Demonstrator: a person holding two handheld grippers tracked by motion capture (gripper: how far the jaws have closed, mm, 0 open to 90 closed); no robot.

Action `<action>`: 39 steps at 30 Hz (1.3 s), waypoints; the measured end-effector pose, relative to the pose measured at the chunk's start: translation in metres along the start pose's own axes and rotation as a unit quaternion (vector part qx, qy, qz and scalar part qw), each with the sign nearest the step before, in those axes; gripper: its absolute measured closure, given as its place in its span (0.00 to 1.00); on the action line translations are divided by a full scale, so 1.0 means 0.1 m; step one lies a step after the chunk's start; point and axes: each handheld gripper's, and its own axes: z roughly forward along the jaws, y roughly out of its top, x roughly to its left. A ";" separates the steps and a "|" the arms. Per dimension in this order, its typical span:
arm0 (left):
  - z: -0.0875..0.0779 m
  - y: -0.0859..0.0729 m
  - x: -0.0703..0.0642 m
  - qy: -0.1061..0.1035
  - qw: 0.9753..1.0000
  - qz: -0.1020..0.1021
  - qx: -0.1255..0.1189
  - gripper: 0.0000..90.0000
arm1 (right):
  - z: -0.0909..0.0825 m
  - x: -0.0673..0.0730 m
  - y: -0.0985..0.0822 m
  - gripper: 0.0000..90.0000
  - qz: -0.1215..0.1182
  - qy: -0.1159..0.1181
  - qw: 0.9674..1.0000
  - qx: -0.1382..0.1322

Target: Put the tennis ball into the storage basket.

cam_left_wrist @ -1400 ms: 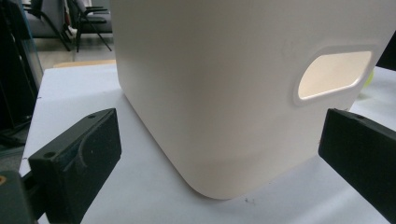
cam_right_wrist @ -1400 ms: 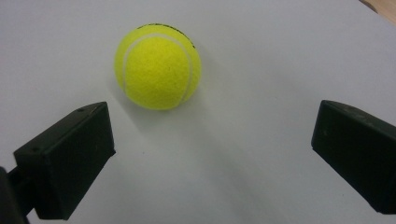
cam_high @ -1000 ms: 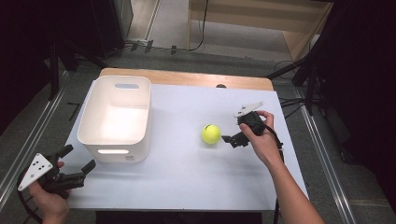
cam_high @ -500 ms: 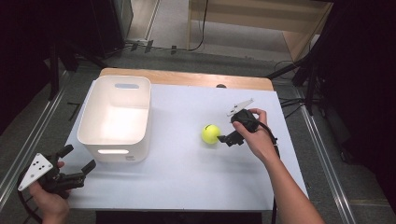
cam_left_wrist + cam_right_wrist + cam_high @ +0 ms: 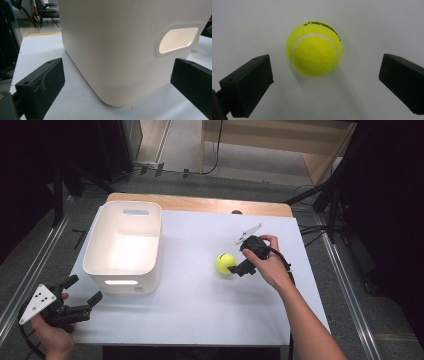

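**A:** Where does the fuzzy yellow-green tennis ball [image 5: 225,263] stand right now?

**B:** It sits on the white table [image 5: 200,305], right of the middle, touching nothing else. In the right gripper view the ball [image 5: 314,48] lies between the two black jaws with bare table showing on either side of it, so nothing grips it yet.

**A:** So the right tongs [image 5: 239,268] are released?

**B:** Yes, spread wide, with the ball just ahead of the tips. From above they come at the ball from its right, held low by the person's right hand [image 5: 267,265]. I'd judge the reach is nearly finished; the closing has not begun.

**A:** And where would it go?

**B:** Most likely into the white rounded plastic bin with cut-out handles [image 5: 124,245], which stands well apart from the ball on the table's left side. Its inside looks bare, as far as the high view shows.

**A:** The other hand?

**B:** The left tongs [image 5: 82,295] hover off the table's near left corner, also released, holding nothing. Their own camera faces the bin's near wall [image 5: 120,50] and handle slot.

**A:** So what remains?

**B:** By my reading, nearly everything: grip, lift, carry across, drop in.
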 end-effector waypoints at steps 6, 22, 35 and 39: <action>0.00 0.00 0.00 0.000 1.000 -0.001 -0.001 0.00 | 0.07 0.00 0.05 0.00 -0.005 0.007 1.000 0.016; 0.00 0.00 0.00 -0.001 1.000 -0.001 -0.001 0.00 | 0.21 0.04 0.16 0.00 -0.020 0.018 0.999 0.044; 0.00 0.00 0.00 -0.001 1.000 0.002 0.002 0.00 | 0.30 0.07 0.19 0.00 -0.021 0.024 0.998 0.062; 0.00 0.00 0.00 -0.001 1.000 0.002 0.002 0.00 | 0.33 0.08 0.21 0.23 -0.020 0.006 0.998 0.062</action>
